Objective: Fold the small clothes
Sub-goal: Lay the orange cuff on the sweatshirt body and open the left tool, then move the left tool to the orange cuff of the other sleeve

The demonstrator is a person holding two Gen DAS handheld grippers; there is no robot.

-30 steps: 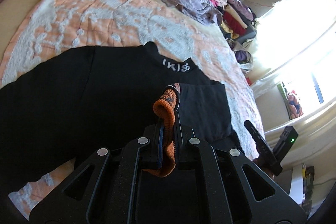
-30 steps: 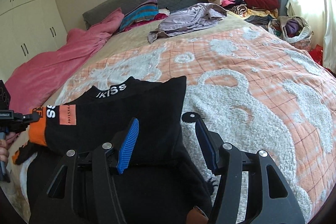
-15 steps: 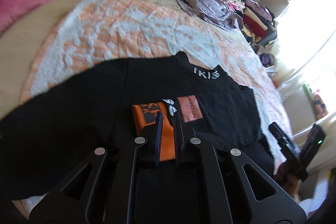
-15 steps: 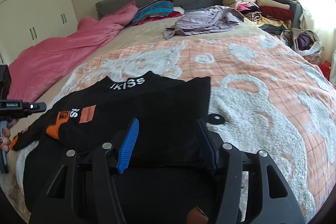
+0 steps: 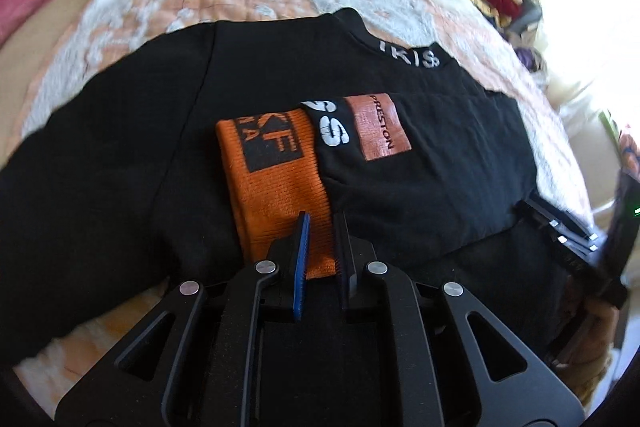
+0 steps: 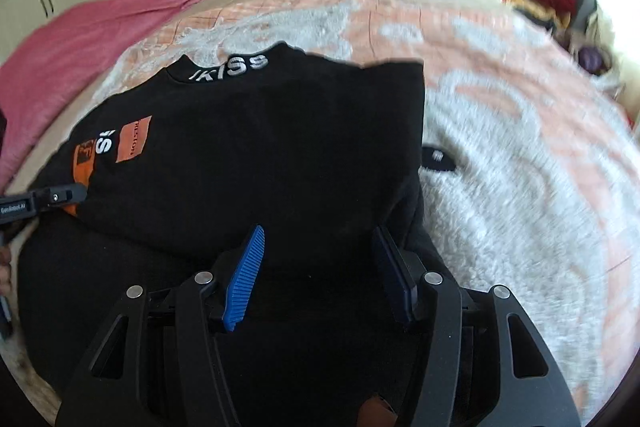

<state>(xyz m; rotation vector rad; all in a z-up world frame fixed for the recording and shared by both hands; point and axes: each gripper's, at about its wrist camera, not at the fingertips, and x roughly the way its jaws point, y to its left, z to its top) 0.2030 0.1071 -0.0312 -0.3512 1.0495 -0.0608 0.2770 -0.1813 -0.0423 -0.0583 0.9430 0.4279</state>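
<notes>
Black sweatshirt (image 5: 168,131) lies flat on the bed (image 6: 520,131), one sleeve folded across its chest. Left tool (image 5: 320,247) pinches the orange cuff (image 5: 276,179); right tool (image 6: 320,267) hovers wide apart. Other sleeve and body folds remain.

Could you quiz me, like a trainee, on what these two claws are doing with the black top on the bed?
1. True or false: the left claw grips the orange cuff of the black sweatshirt.
2. Which describes the right claw? A) shut on the collar B) open above the sweatshirt C) holding a pink blanket
3. Fill in: the sleeve with the orange cuff lies folded across the sweatshirt's ____.

Key:
1. True; the fingers pinch the cuff's edge.
2. B; its fingers stand wide apart, holding nothing.
3. Body, just below the lettered collar.
</notes>
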